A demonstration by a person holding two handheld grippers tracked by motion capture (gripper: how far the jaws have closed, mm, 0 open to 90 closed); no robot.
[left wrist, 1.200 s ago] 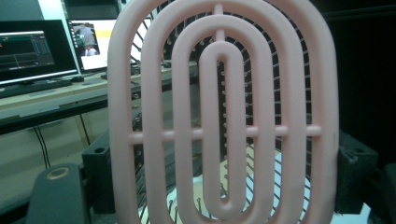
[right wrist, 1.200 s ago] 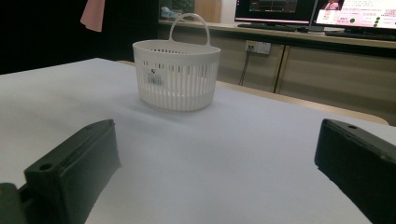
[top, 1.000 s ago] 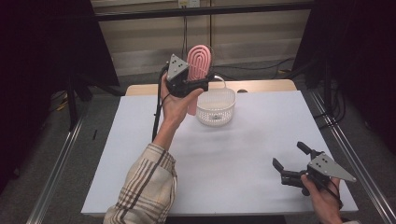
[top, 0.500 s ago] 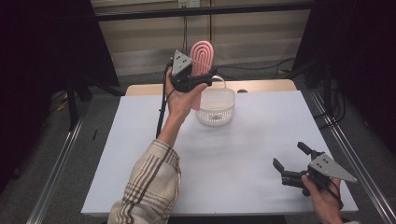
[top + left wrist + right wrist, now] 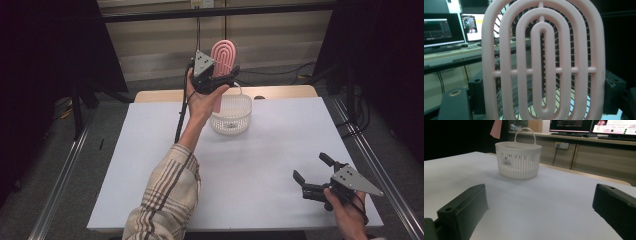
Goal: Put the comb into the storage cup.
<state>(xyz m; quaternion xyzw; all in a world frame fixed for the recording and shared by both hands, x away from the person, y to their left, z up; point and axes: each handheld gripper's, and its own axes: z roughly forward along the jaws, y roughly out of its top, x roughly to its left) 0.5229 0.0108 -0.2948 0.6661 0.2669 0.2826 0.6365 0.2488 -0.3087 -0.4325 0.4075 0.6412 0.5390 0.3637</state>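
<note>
A pink oval hairbrush (image 5: 224, 56) with looped ribs stands upright in the air, its head up, just behind and above the white slotted basket (image 5: 231, 116). My left gripper (image 5: 224, 77) is shut on the brush near the base of its head. In the left gripper view the brush (image 5: 544, 62) spans the frame between the two jaws. The right gripper view shows the basket (image 5: 518, 160) with its handle raised and the brush's lower end (image 5: 496, 128) hanging above its left. My right gripper (image 5: 312, 167) rests open over the near right of the table, nothing between its jaws.
The white table (image 5: 270, 150) is bare between the basket and my right gripper. Its far edge runs close behind the basket, with a wooden strip (image 5: 280, 92) beyond. Metal rails (image 5: 60, 180) flank both sides. Monitors (image 5: 444, 30) stand on a desk farther off.
My left gripper has carried the brush a little up and to the right, from the basket's left side to above its far rim. The right gripper has stayed put.
</note>
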